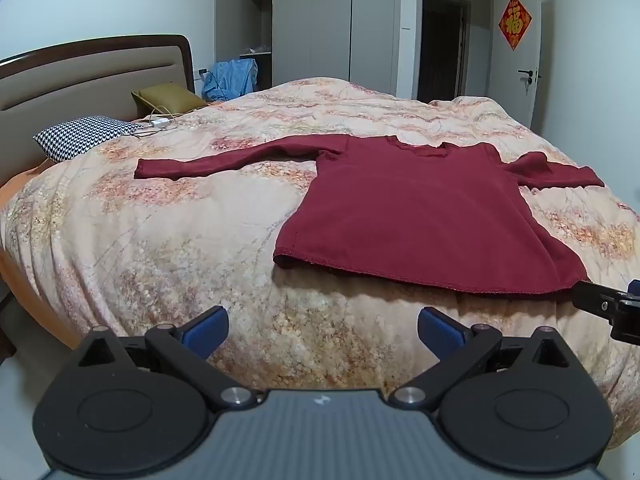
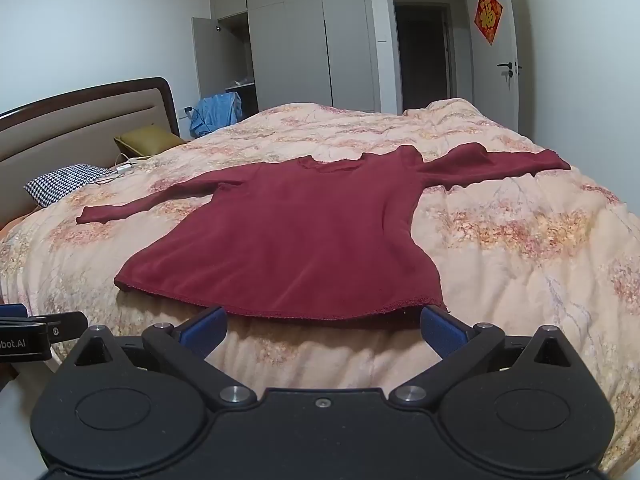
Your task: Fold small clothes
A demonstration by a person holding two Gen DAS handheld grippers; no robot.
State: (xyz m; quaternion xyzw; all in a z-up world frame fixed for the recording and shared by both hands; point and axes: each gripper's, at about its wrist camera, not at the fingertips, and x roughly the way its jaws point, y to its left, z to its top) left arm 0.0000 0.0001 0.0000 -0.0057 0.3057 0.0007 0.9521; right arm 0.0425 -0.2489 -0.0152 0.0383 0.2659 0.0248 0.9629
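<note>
Both grippers, left [image 1: 323, 332] and right [image 2: 323, 332], were spread wide and empty at lower centre, short of the maroon shirt [image 2: 296, 240] lying flat mid-frame, whose hem corners probably wanted pinching evenly.

A dark red shirt [image 2: 296, 236] lies spread flat on the bed [image 2: 520, 240], its hem at six o'clock just beyond the wide-open right gripper [image 2: 322, 330].

"bot.AI" — left tool [image 2: 24, 340]; "福" — door plaque [image 1: 515, 22]
</note>
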